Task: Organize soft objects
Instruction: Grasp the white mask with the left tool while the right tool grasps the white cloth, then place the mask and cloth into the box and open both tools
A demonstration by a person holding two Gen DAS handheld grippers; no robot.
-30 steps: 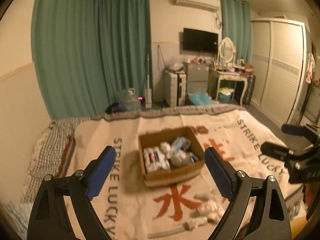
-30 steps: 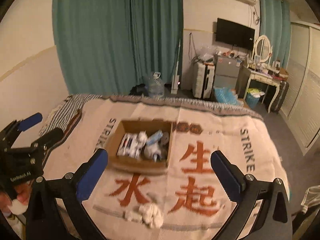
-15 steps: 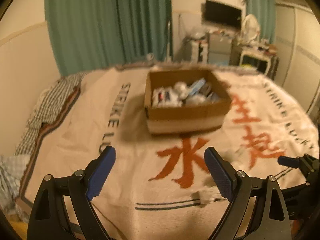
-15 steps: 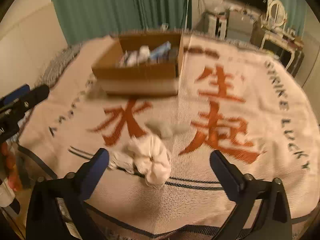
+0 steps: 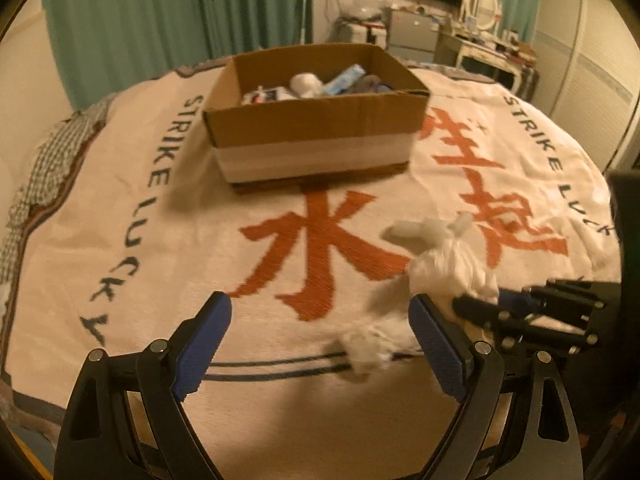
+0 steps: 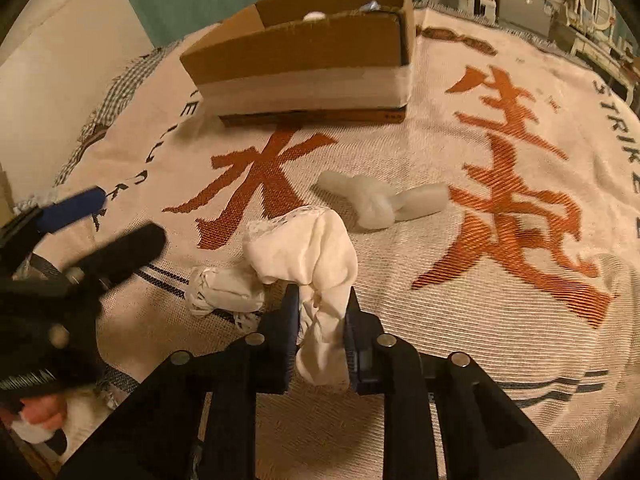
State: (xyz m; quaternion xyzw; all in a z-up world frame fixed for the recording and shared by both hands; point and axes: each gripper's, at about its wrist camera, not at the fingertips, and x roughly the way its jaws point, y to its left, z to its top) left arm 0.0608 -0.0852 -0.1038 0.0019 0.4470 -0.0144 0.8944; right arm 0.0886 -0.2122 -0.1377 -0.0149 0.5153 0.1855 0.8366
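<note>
right wrist view: right claw (image 6: pixel 320 320) clenched on white sock (image 6: pixel 316 256), left claw (image 5: pixel 320 344) released, "strike lucky" blanket (image 5: pixel 168 184) beneath

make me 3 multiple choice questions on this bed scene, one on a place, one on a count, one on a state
1. Where is the cardboard box?
A. on the blanket, beyond the socks
B. on the floor
C. on the dresser

2. How many white sock bundles lie loose on the blanket?
A. none
B. two
C. five

3. What is the right hand-held gripper doing?
A. hanging wide open
B. shut on the cream sock
C. shut on the box

Answers: 1 A, the box stands on the blanket. 2 B, a knotted sock and a rolled sock. 3 B, the cream sock is pinched between its fingers; the left hand-held gripper is open.
</note>
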